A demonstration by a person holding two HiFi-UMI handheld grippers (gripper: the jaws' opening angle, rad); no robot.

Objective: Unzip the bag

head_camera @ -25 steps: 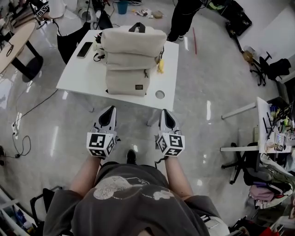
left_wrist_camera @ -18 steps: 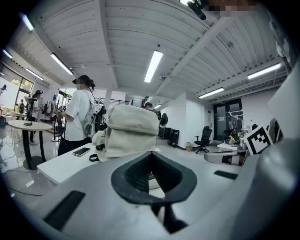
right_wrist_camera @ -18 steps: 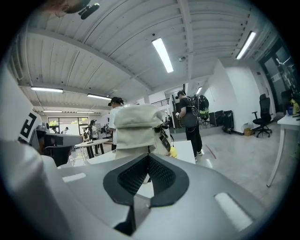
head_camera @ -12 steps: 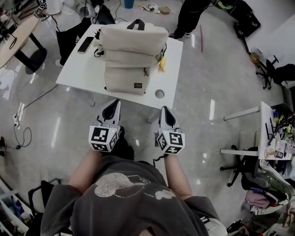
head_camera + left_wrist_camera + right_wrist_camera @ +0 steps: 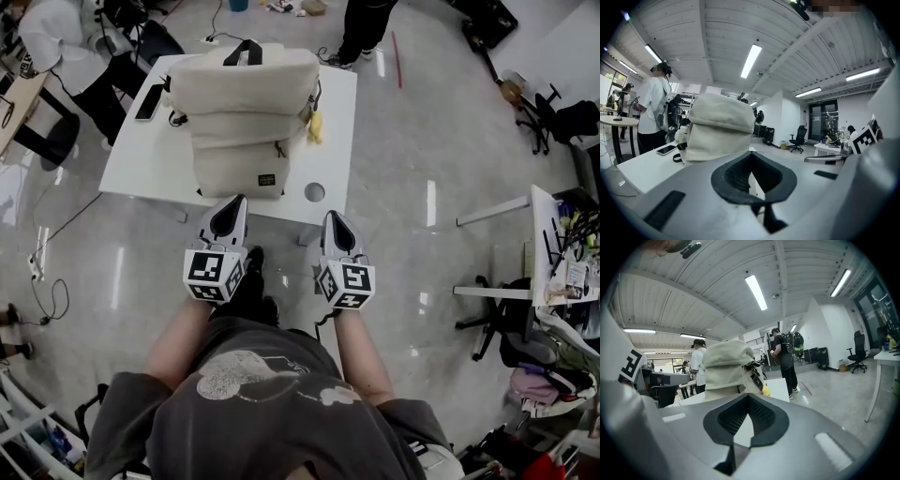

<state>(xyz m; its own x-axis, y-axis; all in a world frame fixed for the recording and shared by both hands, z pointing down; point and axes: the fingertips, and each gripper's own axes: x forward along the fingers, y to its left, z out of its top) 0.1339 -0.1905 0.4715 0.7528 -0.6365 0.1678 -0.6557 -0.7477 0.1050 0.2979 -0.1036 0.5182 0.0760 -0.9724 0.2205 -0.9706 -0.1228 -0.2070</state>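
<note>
**Both tools closed and empty, short of the bag**

The cream bag (image 5: 246, 122) stands upright in the middle of the white bench (image 5: 131, 164), with its dark carry handle (image 5: 242, 51) on the far side and its front pocket facing the person. The left hand-held gripper (image 5: 232, 201) and the right hand-held gripper (image 5: 334, 217) are held side by side just off the near edge of the bench. Each has its pads pressed together with nothing between them, and neither touches the bag.

The step in hand looks like the reach for a zip pull. To do it well, one tool should spread its jaws before arriving, then pinch a pull squarely. A small dark pull (image 5: 278, 149) shows on the front seam, and more dark tags hang at the bag's upper right corner (image 5: 306, 97). The other tool would best brace the soft fabric beside the zip so the bag does not slide or fold as the pull is drawn along the track.

A phone (image 5: 148, 101) lies on the bench left of the bag, and a small yellow charm (image 5: 315, 127) sits against its right side, where it could snag. A round cable hole (image 5: 315, 192) is near the front edge. One person stands at the bench's far left corner (image 5: 58, 42) and another beyond it (image 5: 366, 23); nothing lies between the tools and the bag
</note>
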